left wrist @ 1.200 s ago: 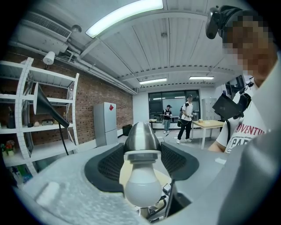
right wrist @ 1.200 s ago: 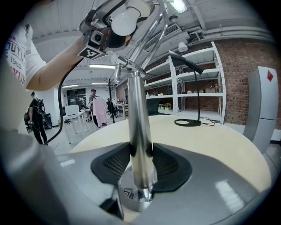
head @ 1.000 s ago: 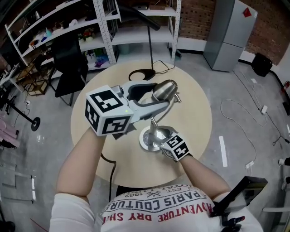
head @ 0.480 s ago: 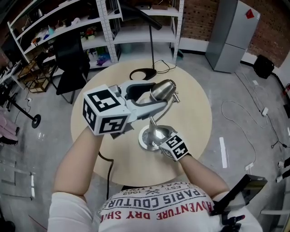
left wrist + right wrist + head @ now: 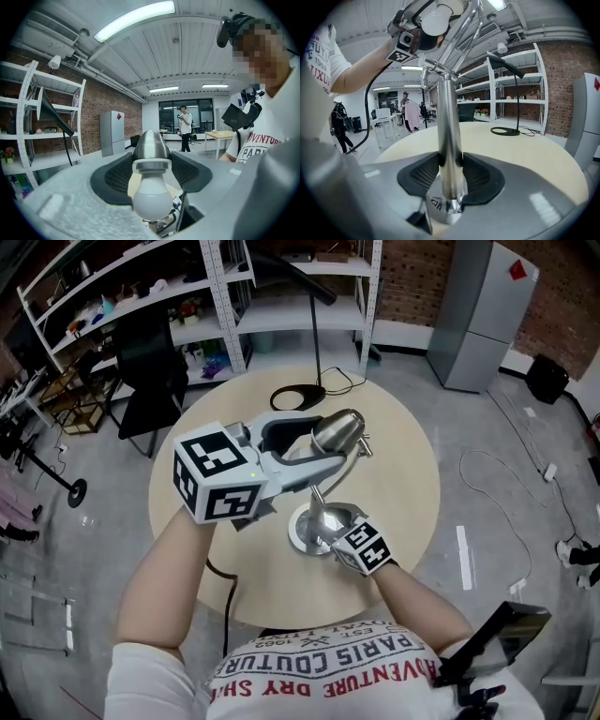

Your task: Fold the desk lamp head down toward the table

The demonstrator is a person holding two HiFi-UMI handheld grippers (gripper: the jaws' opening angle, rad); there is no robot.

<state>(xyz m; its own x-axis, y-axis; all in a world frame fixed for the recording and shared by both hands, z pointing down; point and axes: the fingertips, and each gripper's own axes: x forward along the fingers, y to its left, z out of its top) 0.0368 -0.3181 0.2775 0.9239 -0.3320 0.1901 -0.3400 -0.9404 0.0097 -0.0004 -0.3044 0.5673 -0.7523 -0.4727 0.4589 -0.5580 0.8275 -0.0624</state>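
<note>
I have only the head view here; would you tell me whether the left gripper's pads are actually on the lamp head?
Observer: Yes. The left gripper has both pads pressed against the lamp head, just behind its white bulb; its own view shows this.
Operator: Thank you. And where does the other one hold, base or post?
Observer: The post. The right gripper clamps the upright lamp post just above the round base, as its own view shows.
</note>
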